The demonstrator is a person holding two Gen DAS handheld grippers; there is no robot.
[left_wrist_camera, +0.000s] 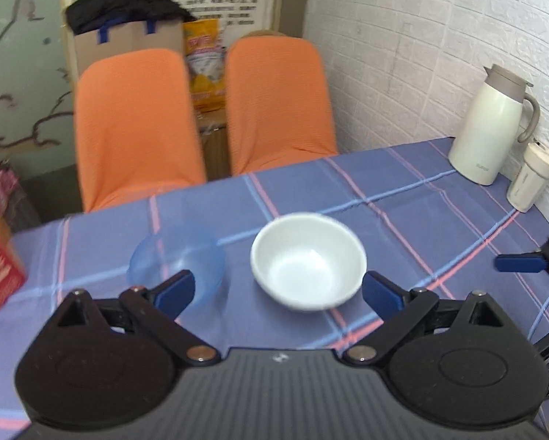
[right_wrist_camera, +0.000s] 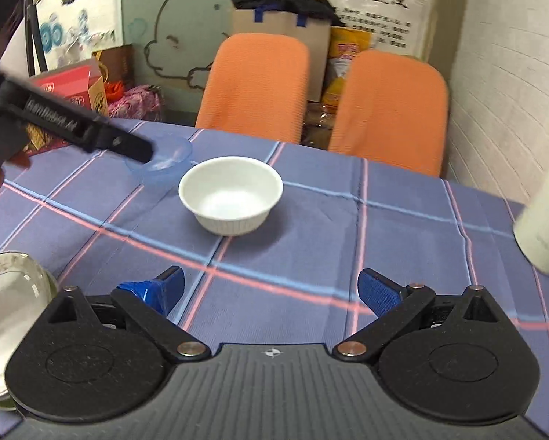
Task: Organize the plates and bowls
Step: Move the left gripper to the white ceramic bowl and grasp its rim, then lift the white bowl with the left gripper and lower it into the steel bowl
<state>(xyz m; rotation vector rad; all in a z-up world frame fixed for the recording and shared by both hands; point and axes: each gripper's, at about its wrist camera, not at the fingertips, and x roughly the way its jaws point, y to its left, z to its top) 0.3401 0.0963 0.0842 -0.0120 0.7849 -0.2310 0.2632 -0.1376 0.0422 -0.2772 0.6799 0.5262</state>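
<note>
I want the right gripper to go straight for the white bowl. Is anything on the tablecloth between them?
Nothing visible. In the right wrist view only bare tablecloth lies between the open right gripper and the white bowl. The blue bowl sits behind and left of it.

White bowl and blue bowl side by side beyond wide-spread jaws

A white bowl and a translucent blue bowl sit mid-frame on a blue tablecloth checked with pink and pale-blue lines. Above, two orange chairs; a cream jug at right.
</note>
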